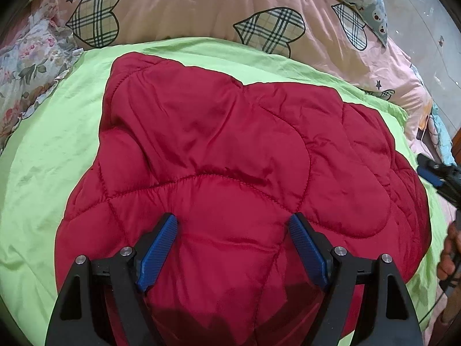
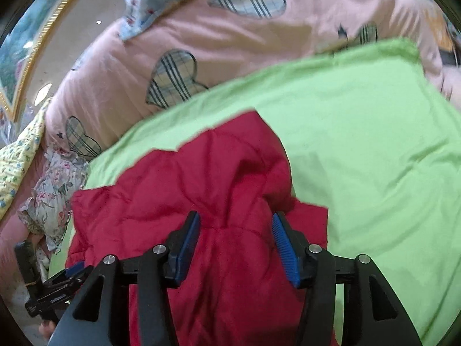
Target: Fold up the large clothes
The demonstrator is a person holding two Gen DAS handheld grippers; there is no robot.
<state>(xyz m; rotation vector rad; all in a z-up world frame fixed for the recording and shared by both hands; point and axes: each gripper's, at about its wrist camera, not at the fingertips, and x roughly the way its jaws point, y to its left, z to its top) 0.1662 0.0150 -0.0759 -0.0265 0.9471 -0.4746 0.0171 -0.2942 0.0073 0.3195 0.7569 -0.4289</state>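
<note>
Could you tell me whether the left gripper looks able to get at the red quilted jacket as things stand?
Probably yes. The left gripper hangs open directly over the red quilted jacket, which lies spread on the green sheet with nothing on top. The right gripper is off at the jacket's far side, out of the way.

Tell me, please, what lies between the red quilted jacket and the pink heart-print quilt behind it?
Only a bare strip of the green sheet separates the red jacket from the pink quilt; the left wrist view shows it best.
</note>
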